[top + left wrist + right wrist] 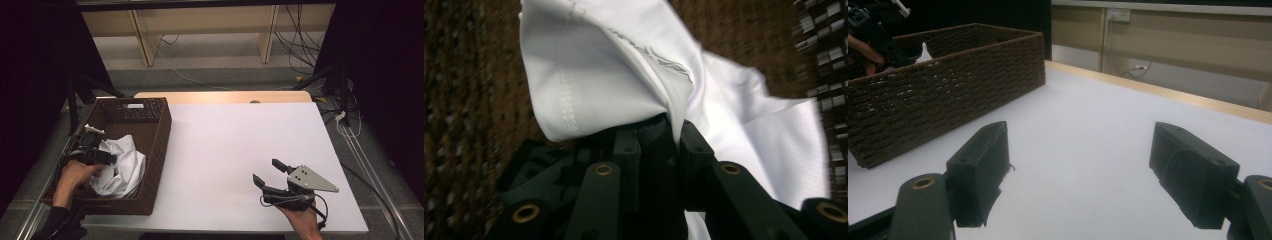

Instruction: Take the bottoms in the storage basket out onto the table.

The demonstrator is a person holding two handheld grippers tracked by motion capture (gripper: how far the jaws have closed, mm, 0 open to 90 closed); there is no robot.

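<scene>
A crumpled white cloth [122, 165] lies in the dark woven basket [162, 130] at the table's left side. My left gripper [107, 159] reaches into the basket from the near left and is shut on a fold of the cloth. In the left gripper view the jaws [674, 132] pinch a stitched hem of the white cloth [624, 65], which bunches up over them. My right gripper [269, 171] sits over the white table [240, 135] near the front right, open, with nothing between its jaws [1088, 170]. It faces the basket [948, 85].
The table's wooden far edge [225, 96] borders a floor with loose cables [300, 45] and wooden shelf legs [145, 45]. Black curtains and stand legs [75, 100] flank both sides. The basket's wall stands between the two grippers.
</scene>
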